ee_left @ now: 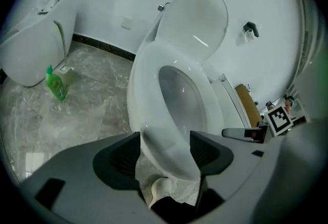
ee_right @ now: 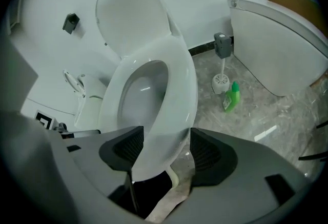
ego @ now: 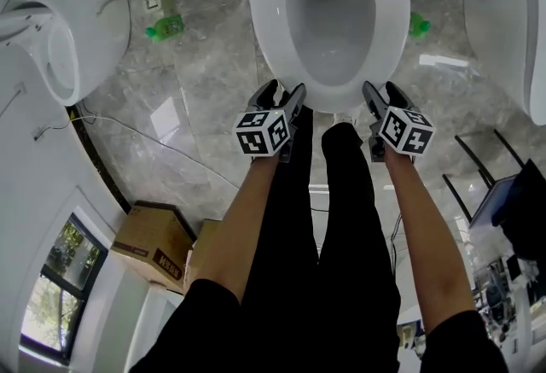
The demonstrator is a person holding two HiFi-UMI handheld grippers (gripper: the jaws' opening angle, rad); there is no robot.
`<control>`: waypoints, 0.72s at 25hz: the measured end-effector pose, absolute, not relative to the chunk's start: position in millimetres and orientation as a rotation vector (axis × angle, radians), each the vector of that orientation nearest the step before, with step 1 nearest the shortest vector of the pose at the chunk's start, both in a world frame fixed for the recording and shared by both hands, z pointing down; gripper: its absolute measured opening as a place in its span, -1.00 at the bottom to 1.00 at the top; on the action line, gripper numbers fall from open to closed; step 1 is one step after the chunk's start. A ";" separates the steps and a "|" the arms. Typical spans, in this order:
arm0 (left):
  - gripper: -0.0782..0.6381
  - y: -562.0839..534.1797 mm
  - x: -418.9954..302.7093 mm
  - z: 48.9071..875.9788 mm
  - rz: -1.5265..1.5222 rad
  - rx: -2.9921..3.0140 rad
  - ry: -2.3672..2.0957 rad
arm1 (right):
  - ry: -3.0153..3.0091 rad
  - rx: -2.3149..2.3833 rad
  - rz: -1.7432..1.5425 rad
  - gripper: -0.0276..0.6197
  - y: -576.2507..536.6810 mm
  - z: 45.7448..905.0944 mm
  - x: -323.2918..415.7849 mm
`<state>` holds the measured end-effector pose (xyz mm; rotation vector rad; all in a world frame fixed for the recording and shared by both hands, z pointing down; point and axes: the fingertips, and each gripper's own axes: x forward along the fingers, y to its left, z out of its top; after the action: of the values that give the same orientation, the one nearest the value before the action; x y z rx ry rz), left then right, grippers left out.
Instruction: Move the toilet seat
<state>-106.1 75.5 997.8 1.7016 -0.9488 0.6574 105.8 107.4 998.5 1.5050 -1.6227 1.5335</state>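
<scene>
A white toilet stands in front of me with its seat (ego: 264,21) lying flat on the bowl. Its lid (ee_left: 195,18) is raised upright against the wall. My left gripper (ego: 281,94) is at the seat's front left edge, jaws spread wide. My right gripper (ego: 384,94) is at the front right edge, also spread. In the left gripper view the seat's front rim (ee_left: 148,79) shows in the gap between the pads of that gripper (ee_left: 165,154); the right gripper view has the seat (ee_right: 179,95) likewise between its pads (ee_right: 166,148). Neither pair presses on it.
A green bottle (ego: 166,26) stands on the marble floor left of the toilet; another (ee_right: 231,96) is on the right beside a toilet brush (ee_right: 221,79). Other white toilets (ego: 60,21) (ego: 512,13) flank this one. Cardboard boxes (ego: 153,243) lie behind left. The person's black-trousered legs (ego: 341,218) stand between my grippers.
</scene>
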 end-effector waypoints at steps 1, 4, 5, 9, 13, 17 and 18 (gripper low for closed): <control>0.07 75.7 -105.7 1001.6 0.659 1.693 -0.930 | -1.620 1.494 1.533 -0.08 105.8 1002.1 105.0; 0.07 78.9 -101.1 1013.7 0.668 1.673 -0.874 | -1.630 1.451 1.501 -0.06 102.5 1010.5 105.7; 0.07 80.8 -99.0 1017.4 0.670 1.669 -0.856 | -1.626 1.454 1.516 -0.06 102.8 1012.9 107.0; 0.13 81.8 -95.5 1025.3 0.639 1.647 -0.797 | -1.637 1.478 1.600 -0.05 101.3 1021.2 106.3; 0.15 83.7 -94.5 1028.4 0.613 1.593 -0.749 | -1.633 1.555 1.764 -0.06 99.8 1025.5 107.0; 0.14 82.7 -94.3 1028.1 0.617 1.566 -0.731 | -1.577 1.572 1.804 -0.06 97.7 1027.1 111.2; 0.14 82.3 -95.0 1027.3 0.621 1.560 -0.744 | -1.573 1.571 1.803 -0.06 96.1 1025.4 111.1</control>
<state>-95.0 82.3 1027.3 1.5604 -0.7437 0.6208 111.1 96.1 1025.4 1.5711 -1.5735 1.8029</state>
